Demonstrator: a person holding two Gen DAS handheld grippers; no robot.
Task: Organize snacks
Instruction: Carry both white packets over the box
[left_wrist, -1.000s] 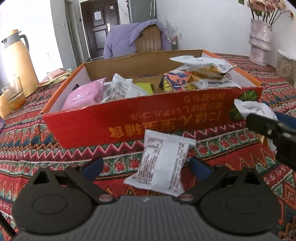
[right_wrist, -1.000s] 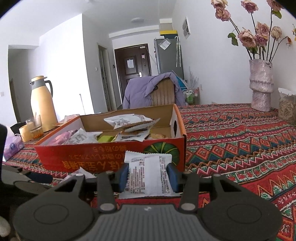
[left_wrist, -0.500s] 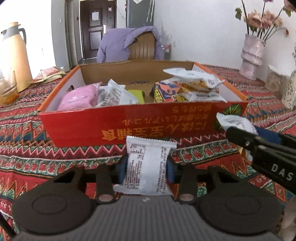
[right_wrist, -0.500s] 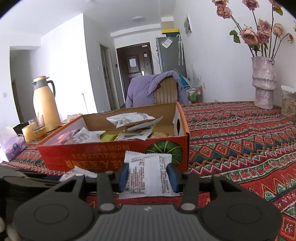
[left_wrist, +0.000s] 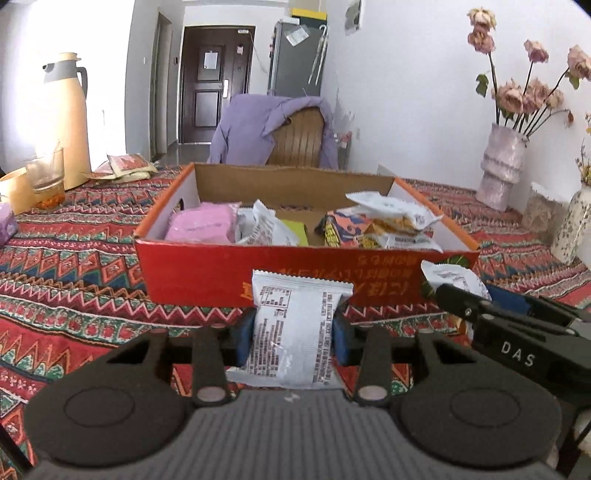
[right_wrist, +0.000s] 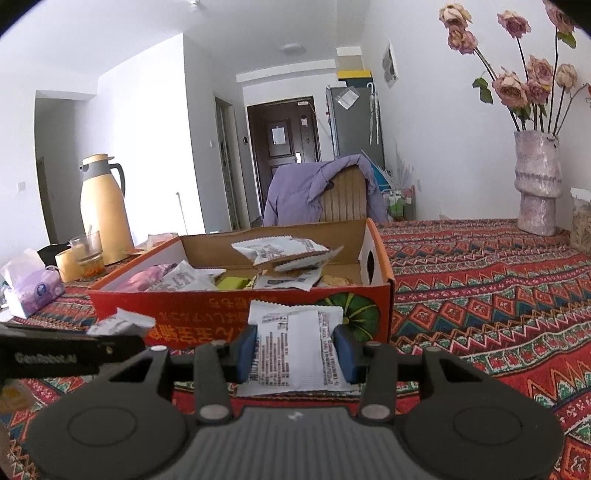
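each gripper is clamped on one white snack packet: the left gripper pinches its white packet across the middle, just in front of the red cardboard box, and the right gripper pinches a second white packet before the box's pumpkin-printed corner. these look light, crinkly, air-filled and slippery, with crushable contents, so a gentle hold at mid-body suits them. two packets are held; the box holds perhaps seven or eight more, overlapping too much to count surely.
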